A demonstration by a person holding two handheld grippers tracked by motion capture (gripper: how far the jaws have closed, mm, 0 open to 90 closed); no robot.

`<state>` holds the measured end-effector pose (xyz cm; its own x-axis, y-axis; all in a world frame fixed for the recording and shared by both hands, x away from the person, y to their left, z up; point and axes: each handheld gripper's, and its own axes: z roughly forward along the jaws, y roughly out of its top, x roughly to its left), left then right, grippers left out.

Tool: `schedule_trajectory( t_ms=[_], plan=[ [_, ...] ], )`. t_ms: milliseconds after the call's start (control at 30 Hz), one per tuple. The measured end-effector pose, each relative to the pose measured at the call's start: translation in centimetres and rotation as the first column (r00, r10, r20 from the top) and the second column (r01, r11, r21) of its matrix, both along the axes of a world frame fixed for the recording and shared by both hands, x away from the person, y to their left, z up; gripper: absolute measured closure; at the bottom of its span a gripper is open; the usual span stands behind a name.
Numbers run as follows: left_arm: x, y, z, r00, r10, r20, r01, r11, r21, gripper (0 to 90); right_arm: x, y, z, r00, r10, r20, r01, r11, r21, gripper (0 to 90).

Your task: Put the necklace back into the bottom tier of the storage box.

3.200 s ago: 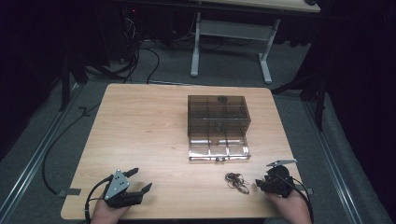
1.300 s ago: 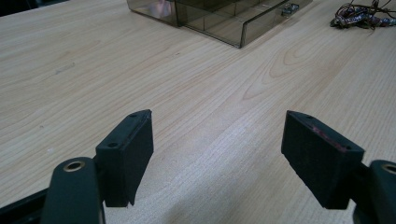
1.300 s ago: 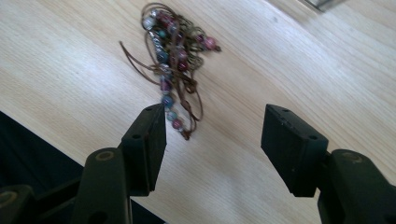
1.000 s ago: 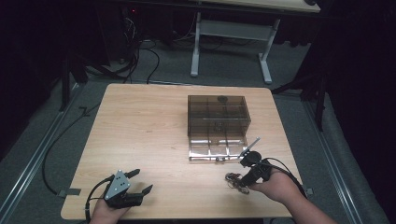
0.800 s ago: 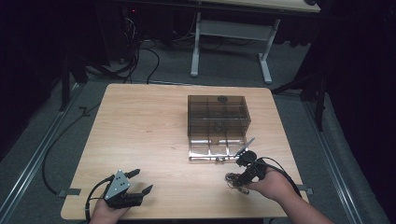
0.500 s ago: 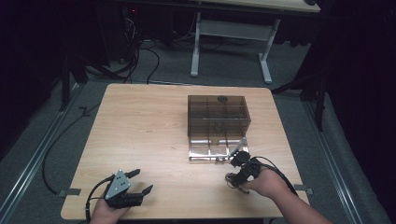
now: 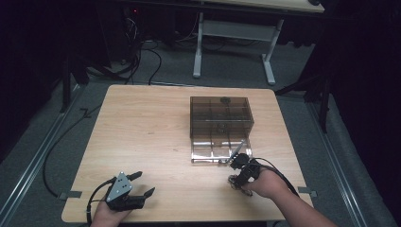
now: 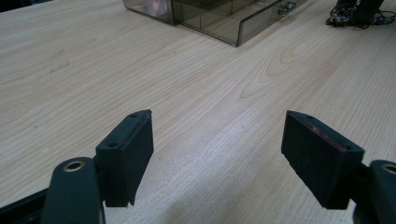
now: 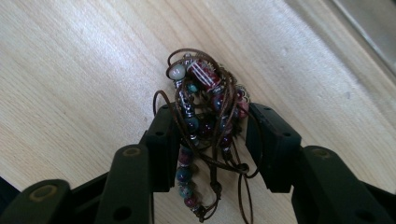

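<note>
A tangle of dark beads on brown cord (image 9: pixel 203 107) lies on the wooden table (image 7: pixel 151 137), just in front of the smoky clear drawer box (image 7: pixel 221 116). My right gripper (image 9: pixel 205 140) points down over it, its jaws pressed against both sides of the bundle. From above, that right gripper (image 7: pixel 238 171) sits beside the box's pulled-out bottom drawer (image 7: pixel 218 152), and the beads (image 7: pixel 232 180) peek out under the hand. My left gripper (image 7: pixel 139 185) rests at the front left edge, jaws wide apart with nothing between them (image 8: pixel 217 156).
The left gripper view shows the drawer box (image 8: pixel 219 14) far ahead and the bead tangle (image 8: pixel 343 16) at the top right. A white desk frame (image 7: pixel 236 33) and cables stand on the floor behind the table.
My right gripper moved from the front right corner leftward to the bead tangle and came down around it. The left gripper stayed still.
</note>
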<state>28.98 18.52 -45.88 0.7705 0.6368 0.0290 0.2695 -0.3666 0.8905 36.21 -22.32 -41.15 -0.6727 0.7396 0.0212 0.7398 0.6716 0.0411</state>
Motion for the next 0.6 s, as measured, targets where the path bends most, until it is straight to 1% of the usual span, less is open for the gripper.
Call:
schedule_trajectory(
  t_ms=[33,67,167,233,300,400,533,600],
  plan=[
    [0.0,0.0,0.0,1.0,0.0,0.0,0.0,1.0,0.0,25.5,0.0,0.0,0.0,1.0,0.0,0.0,0.0,1.0,0.0,57.2],
    [0.0,0.0,0.0,1.0,0.0,0.0,0.0,1.0,0.0,25.5,-0.1,0.11,-0.09,1.0,-0.004,-0.001,0.004,1.0,0.0,60.0],
    [-0.01,0.01,0.01,1.0,-0.001,-0.001,0.001,1.0,0.002,25.5,-0.1,0.03,-0.14,0.9999,-0.015,-0.003,0.015,1.0,0.016,62.2],
    [-0.01,0.0,0.02,1.0,-0.002,-0.001,0.002,1.0,0.004,25.5,-0.08,-0.07,-0.13,0.9999,-0.012,0.0,0.012,1.0,0.016,63.7],
    [-0.02,-0.02,0.01,1.0,-0.003,-0.002,0.003,1.0,0.004,25.5,-0.18,-0.07,-0.11,0.9997,-0.024,0.001,0.024,1.0,0.014,66.3],
    [-0.01,-0.02,0.01,1.0,-0.003,-0.002,0.003,1.0,0.005,25.6,-0.11,-0.06,-0.06,0.9999,-0.009,0.005,0.009,1.0,0.015,70.2],
    [-0.01,-0.02,0.01,1.0,-0.003,-0.002,0.003,1.0,0.005,25.6,-0.12,0.03,-0.05,0.9999,-0.012,0.004,0.012,1.0,0.014,72.3],
    [-0.01,-0.02,0.01,1.0,-0.003,-0.002,0.003,1.0,0.005,25.6,-0.16,0.06,-0.08,1.0,0.002,0.008,-0.002,1.0,0.009,73.2]
  ],
)
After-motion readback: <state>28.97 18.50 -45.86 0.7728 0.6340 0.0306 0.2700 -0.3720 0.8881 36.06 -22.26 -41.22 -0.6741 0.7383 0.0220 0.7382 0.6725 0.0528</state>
